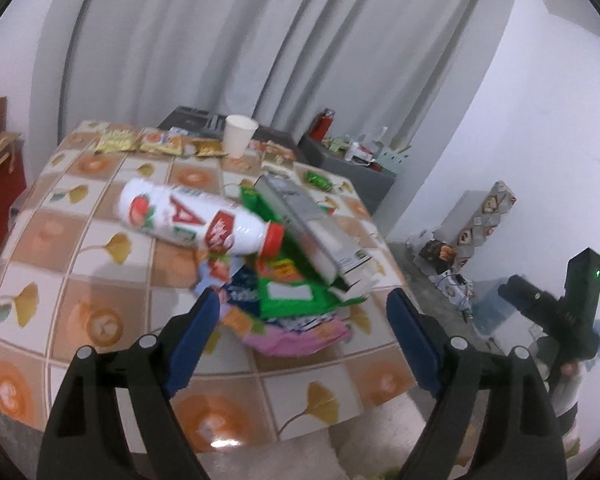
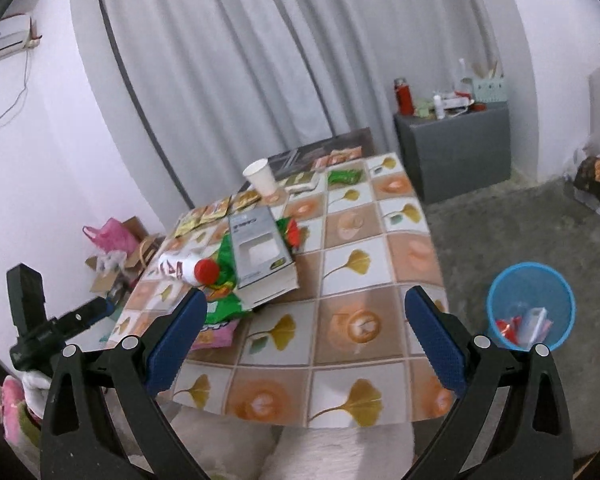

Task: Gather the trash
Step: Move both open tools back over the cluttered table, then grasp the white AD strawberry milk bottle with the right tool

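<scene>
A pile of trash lies on the tiled tablecloth (image 1: 80, 240) (image 2: 360, 320). In it, a white bottle with a red cap (image 1: 196, 216) (image 2: 180, 266) lies on its side beside a grey carton (image 1: 312, 228) (image 2: 258, 244), over a green wrapper (image 1: 288, 292) (image 2: 220, 300) and a pink one (image 1: 296, 338) (image 2: 216, 334). My left gripper (image 1: 303, 300) is open just short of the pile, nothing between its fingers. My right gripper (image 2: 306, 296) hangs open over the table's near right part, empty. A blue mesh bin (image 2: 496, 300) holding some trash stands on the floor to the right.
A white paper cup (image 1: 238, 136) (image 2: 262, 176) and snack packets (image 1: 140, 142) (image 2: 212, 210) line the table's far edge, with a green candy wrapper (image 1: 318, 180) (image 2: 344, 176). A grey cabinet (image 2: 452, 152) with clutter stands behind. Bags and boxes (image 2: 112, 240) sit on the floor left.
</scene>
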Available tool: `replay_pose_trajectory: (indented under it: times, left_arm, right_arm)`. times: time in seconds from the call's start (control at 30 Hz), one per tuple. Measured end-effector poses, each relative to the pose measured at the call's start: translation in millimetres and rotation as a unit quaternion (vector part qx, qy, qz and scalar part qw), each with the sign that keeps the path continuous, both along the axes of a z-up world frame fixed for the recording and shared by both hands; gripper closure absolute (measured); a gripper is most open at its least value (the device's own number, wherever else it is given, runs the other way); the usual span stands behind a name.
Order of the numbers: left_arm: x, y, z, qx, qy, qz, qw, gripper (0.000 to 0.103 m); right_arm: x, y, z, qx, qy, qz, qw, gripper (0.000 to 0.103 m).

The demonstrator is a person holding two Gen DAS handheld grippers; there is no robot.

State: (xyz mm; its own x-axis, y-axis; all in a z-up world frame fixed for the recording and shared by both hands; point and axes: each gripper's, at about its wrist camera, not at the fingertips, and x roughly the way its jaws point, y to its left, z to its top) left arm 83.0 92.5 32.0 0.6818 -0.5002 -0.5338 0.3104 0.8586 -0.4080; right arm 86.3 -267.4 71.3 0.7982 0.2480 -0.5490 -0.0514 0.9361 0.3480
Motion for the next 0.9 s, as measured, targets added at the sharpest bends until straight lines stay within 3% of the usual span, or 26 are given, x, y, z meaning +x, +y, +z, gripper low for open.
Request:
replay_pose_trajectory:
  times: [0.23, 0.33, 0.43, 0.53, 0.7, 0.77, 0.9]
  left_arm:
    - [19, 13, -15, -0.033, 0.034, 0.012, 0.9988, 0.018]
    - [40, 25, -23, -0.076, 0.068, 0.026, 0.9945, 0.018]
    - [69, 41, -34, -0.139, 0.114, 0.051, 0.9824, 0.018]
    - [100, 60, -47, -0.209, 0.151, 0.095, 0.9615, 0.018]
    - [136, 81, -66, -0.271, 0.18, 0.152, 0.9332, 0.018]
    - [140, 84, -72, -0.281, 0.185, 0.157, 0.9286, 0.018]
    - [137, 88, -83, -0.279, 0.194, 0.159, 0.9271, 0.018]
  right_arm:
    - [13, 18, -6, -0.002, 0.023, 0.019, 1.0, 0.008]
    - [20, 26, -9, -0.003, 0.03, 0.029, 0.999, 0.008]
    - [29, 34, -12, -0.003, 0.039, 0.037, 0.999, 0.008]
    - [39, 41, -14, -0.006, 0.046, 0.045, 0.998, 0.008]
    - [54, 51, -19, -0.01, 0.058, 0.053, 0.997, 0.008]
    - [60, 54, -20, -0.012, 0.062, 0.055, 0.997, 0.008]
    - [77, 68, -16, -0.017, 0.062, 0.075, 0.995, 0.008]
